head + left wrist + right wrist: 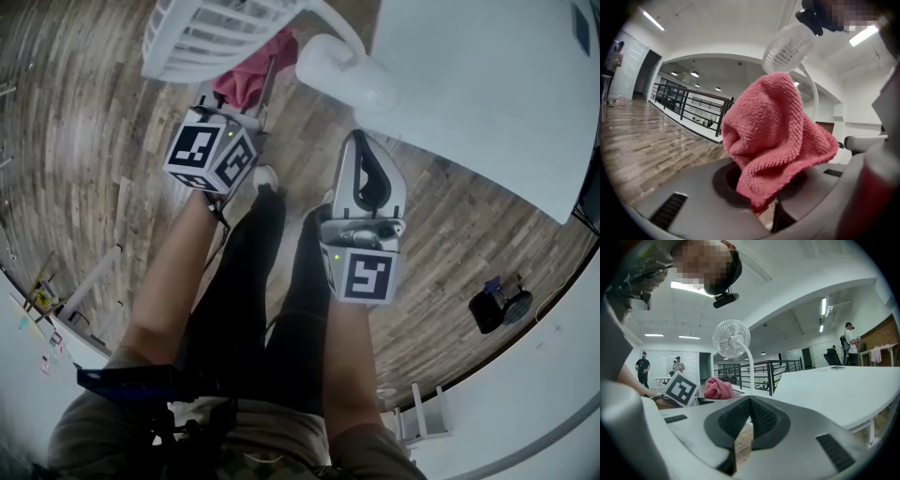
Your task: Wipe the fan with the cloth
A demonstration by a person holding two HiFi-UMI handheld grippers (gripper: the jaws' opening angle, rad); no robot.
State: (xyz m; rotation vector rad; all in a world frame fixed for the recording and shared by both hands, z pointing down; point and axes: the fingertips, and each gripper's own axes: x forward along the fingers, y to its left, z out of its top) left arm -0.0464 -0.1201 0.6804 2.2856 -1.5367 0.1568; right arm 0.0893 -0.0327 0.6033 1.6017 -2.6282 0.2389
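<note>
A white fan stands at the top of the head view, its round cage [202, 37] to the left of its thick stem [337, 61]. My left gripper [255, 108] is shut on a pink cloth [251, 77], which hangs just below the cage. In the left gripper view the cloth [778, 136] bulges out of the jaws and hides the fingertips, with the fan's cage [790, 47] above and behind it. My right gripper [361, 150] is shut and empty, close under the stem. From the right gripper view the fan [732, 338] rises ahead, and the cloth [719, 387] sits low to its left.
A large white table [487, 94] lies right of the fan, its edge close to my right gripper. The wearer's legs hang over the wooden floor [75, 141]. A black object [497, 305] lies on the floor at right. A dark railing [754, 373] and several distant people stand beyond.
</note>
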